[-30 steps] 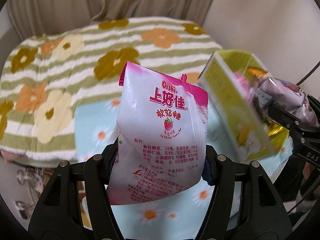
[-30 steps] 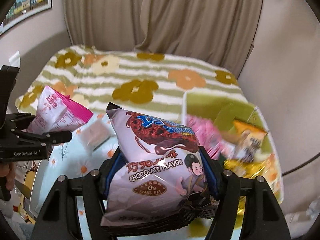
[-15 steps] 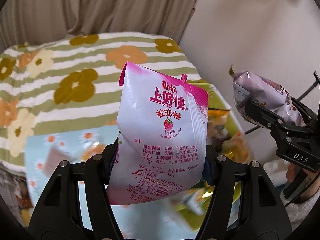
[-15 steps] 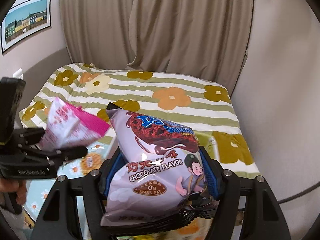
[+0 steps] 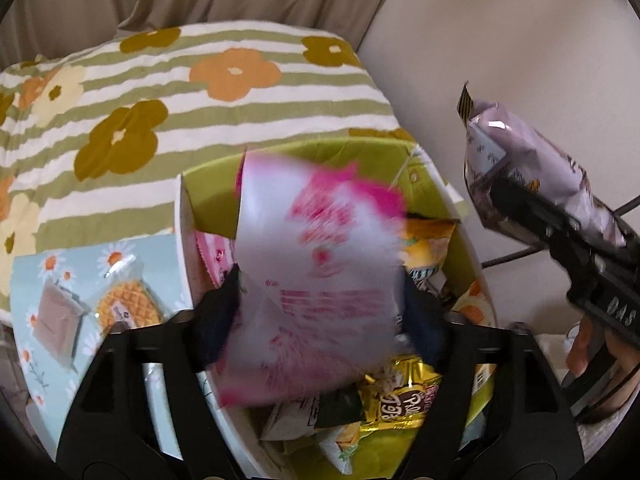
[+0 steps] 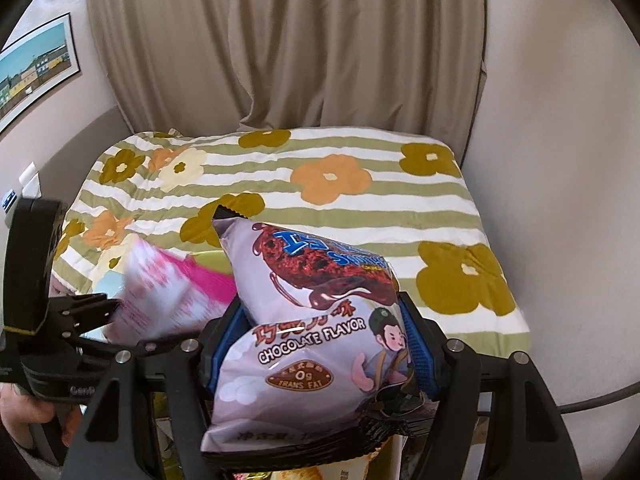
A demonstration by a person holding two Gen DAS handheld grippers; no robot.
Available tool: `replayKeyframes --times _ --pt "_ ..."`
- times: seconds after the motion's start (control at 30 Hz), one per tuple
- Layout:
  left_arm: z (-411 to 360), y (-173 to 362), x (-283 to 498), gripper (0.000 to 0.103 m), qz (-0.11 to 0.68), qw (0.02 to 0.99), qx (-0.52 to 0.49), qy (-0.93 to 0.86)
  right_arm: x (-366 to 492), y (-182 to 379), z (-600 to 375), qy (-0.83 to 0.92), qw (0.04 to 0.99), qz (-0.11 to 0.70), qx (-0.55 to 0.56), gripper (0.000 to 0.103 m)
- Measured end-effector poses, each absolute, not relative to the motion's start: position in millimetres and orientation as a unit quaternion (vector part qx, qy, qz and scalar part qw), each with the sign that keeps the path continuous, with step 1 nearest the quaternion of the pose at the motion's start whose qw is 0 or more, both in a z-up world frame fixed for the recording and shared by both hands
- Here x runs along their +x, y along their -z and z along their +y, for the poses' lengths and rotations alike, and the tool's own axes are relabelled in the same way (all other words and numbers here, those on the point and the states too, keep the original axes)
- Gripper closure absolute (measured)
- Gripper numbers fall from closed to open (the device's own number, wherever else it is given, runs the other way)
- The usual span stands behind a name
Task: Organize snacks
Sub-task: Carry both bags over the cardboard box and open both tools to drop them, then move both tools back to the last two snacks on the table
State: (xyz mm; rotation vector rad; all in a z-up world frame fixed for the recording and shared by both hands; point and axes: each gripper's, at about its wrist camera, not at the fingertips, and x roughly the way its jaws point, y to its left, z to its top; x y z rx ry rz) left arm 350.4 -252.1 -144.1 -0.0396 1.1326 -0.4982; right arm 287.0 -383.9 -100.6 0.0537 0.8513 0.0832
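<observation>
While your left hand hovers over the box, two clear-wrapped snacks lie farthest left on the pale blue daisy-print cloth (image 5: 120, 252): a flat brown square packet (image 5: 56, 320) and, just beside it, a round golden waffle in clear wrap (image 5: 126, 308). To their right stands the lime-green cardboard box (image 5: 216, 184) with a white outer wall, resting on the green-and-white striped flower-print bedspread (image 5: 200, 92). It already holds several packets, among them a shiny gold foil packet (image 5: 400, 404) near its front and a yellow-orange bag (image 5: 428, 240) further back.

Your left gripper (image 5: 320, 312) sits directly above that box. Its jaws are opening at this moment, and the white-and-pink strawberry candy bag (image 5: 316, 280) is between them, motion-blurred and tilted over the open box. The dark pads (image 5: 424, 312) stand at either side of the bag; the blur hides whether they still touch it.

Further right, your right gripper (image 6: 320, 344) is clamped on the pale lilac chocolate-flavour snack bag (image 6: 312, 320). Its blue-edged pads (image 6: 416, 344) press into both sides at the bag's middle, the jaws fairly close together, and the bag stands upright with its top corner pointing away from you. In the left wrist view this bag hangs to the right of the box and past its far-right wall, in front of the plain wall. Your right hand's fingers (image 5: 580, 344) curl around the handle below it.
</observation>
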Motion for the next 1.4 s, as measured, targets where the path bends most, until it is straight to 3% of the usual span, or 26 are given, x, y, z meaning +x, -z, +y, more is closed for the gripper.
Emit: replayKeyframes --times 0.03,0.5,0.57,0.63,1.0,1.4 --pt "-251 145 348 0.0 0.528 0.817 -0.012 0.232 289 103 -387 -0.041 0.909 0.415 0.028 0.037" --pt "-198 157 335 0.0 0.531 0.82 -0.044 0.211 332 130 -370 -0.068 0.887 0.455 -0.043 0.035" --pt "-195 159 335 0.0 0.532 0.819 -0.046 0.209 333 134 -366 -0.066 0.886 0.454 -0.064 0.026" --pt "-192 160 335 0.0 0.533 0.819 -0.048 0.209 330 134 -365 -0.067 0.892 0.442 -0.072 0.006" --pt "-186 158 317 0.0 0.529 0.822 -0.057 0.204 293 125 -371 -0.077 0.903 0.421 -0.044 0.005" --pt "-153 108 265 0.0 0.478 0.863 -0.044 0.159 257 82 -354 -0.116 0.917 0.382 -0.013 0.005"
